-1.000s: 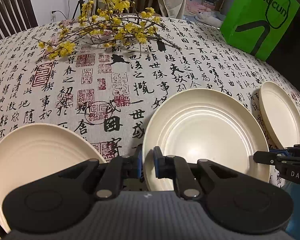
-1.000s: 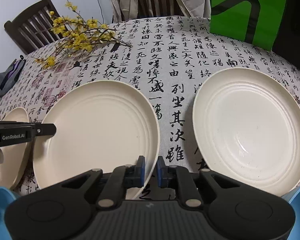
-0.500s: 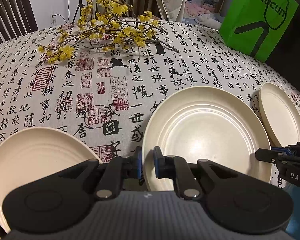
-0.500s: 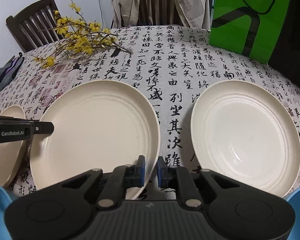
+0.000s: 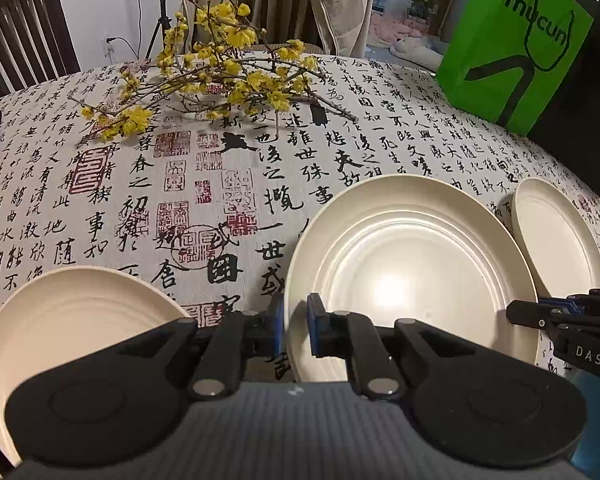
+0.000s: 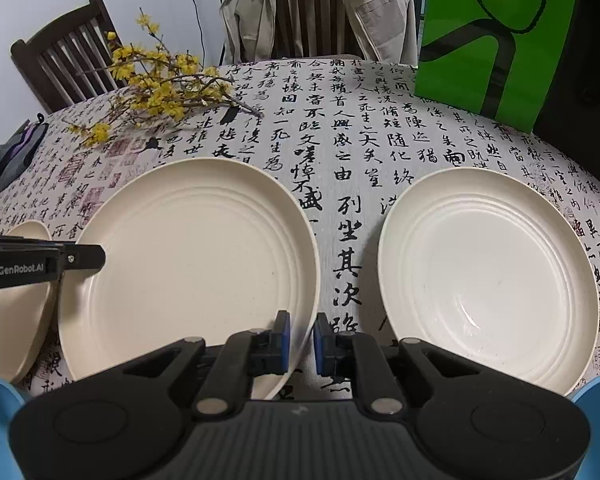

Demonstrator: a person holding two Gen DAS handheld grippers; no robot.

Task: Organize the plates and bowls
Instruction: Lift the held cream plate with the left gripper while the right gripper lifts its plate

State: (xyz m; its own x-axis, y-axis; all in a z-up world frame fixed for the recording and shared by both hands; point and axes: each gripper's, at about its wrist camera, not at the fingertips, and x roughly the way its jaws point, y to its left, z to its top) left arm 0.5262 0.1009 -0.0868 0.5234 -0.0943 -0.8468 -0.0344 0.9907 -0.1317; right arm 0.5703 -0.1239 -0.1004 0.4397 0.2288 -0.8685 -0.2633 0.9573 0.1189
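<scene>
Cream plastic round middle plate (image 5: 410,276) sits pinched at its near rim by your left gripper (image 5: 293,330) and right gripper (image 6: 301,342); lift unevenly and it could twist free onto the calligraphy-printed surface (image 5: 204,184), striking neighbouring plates

The cream middle plate (image 5: 412,276) at lower centre of the left wrist view looks like smooth, hard plastic with a soft sheen, a bright glare at its centre and shallow moulded rings. The tablecloth (image 5: 140,200) filling the middle of the frame is matt woven cloth printed with black and red characters. The green bag (image 5: 512,40) at upper right looks like smooth, faintly glossy paper, and the chair (image 5: 24,36) at upper left is dark wood.
</scene>
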